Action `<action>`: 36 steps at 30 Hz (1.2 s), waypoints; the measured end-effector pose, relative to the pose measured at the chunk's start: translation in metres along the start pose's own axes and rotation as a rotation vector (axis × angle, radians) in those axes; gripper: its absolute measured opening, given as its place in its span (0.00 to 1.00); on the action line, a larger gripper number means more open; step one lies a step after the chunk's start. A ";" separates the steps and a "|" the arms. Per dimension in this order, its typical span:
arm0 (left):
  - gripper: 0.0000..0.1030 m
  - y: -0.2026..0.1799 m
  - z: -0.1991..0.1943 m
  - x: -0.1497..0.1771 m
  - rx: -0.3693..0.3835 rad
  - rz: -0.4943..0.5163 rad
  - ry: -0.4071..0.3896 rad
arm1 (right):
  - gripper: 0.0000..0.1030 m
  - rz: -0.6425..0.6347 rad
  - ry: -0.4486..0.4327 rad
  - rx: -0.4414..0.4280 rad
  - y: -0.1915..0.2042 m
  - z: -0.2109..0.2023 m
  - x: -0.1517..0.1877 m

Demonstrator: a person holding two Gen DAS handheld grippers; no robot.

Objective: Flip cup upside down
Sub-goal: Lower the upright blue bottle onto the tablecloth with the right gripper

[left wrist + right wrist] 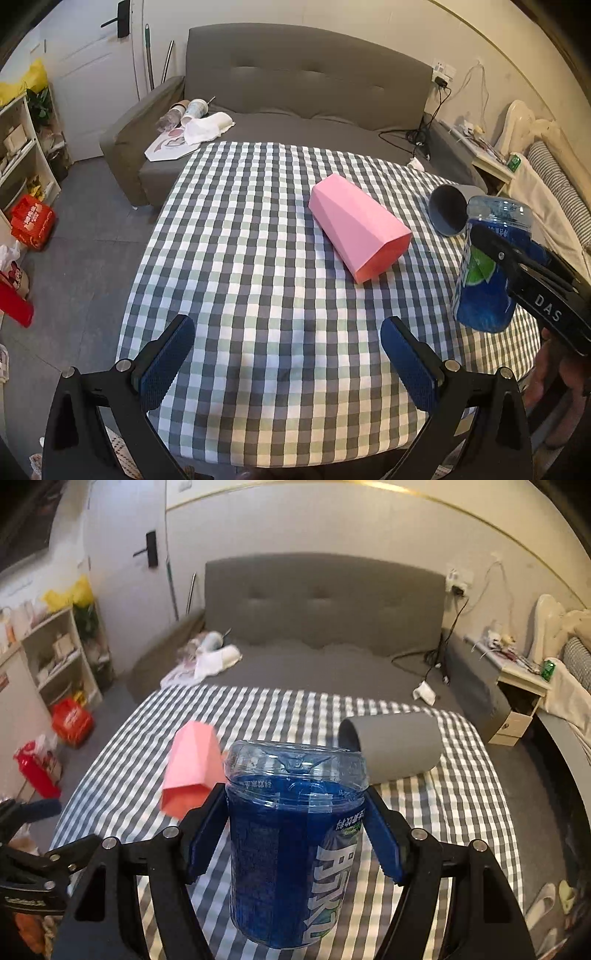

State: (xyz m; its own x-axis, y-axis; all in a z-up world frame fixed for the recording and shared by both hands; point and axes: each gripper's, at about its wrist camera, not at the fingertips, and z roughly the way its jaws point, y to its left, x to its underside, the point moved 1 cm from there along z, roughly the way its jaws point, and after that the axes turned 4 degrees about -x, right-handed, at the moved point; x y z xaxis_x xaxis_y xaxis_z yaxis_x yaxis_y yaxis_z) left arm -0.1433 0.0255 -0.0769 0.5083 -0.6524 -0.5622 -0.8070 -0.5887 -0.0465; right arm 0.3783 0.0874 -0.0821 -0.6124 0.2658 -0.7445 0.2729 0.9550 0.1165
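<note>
My right gripper (295, 834) is shut on a blue clear plastic cup (291, 842) with a printed label, held above the checked table with its moulded base up; it also shows in the left wrist view (487, 266). A pink faceted cup (358, 229) lies on its side mid-table, also in the right wrist view (192, 771). A grey cup (448, 214) lies on its side at the right, behind the blue cup (399, 746). My left gripper (288, 365) is open and empty over the table's near edge.
The checked tablecloth (258, 258) covers the table. A grey sofa (295, 88) stands behind it with cups and cloth on its left seat. Shelves (22, 155) and red bags (31, 221) are at the left, a bedside cabinet (517, 701) at the right.
</note>
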 end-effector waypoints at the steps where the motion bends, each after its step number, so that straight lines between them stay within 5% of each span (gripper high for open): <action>1: 1.00 -0.001 0.001 0.000 -0.001 0.004 0.002 | 0.69 0.002 -0.010 0.004 -0.001 0.001 0.000; 12: 1.00 -0.008 0.012 -0.001 -0.003 0.034 0.019 | 0.69 -0.085 -0.114 0.004 0.012 0.020 -0.011; 36: 1.00 -0.020 0.024 -0.002 0.007 0.082 0.051 | 0.69 -0.096 -0.095 -0.057 -0.002 0.001 0.031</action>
State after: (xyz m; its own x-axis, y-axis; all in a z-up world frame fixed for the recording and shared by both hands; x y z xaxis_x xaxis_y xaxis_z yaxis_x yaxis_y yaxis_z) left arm -0.1358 0.0502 -0.0946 0.4552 -0.7217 -0.5215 -0.8483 -0.5294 -0.0080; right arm 0.3594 0.0934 -0.1064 -0.5600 0.1617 -0.8125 0.1720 0.9821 0.0769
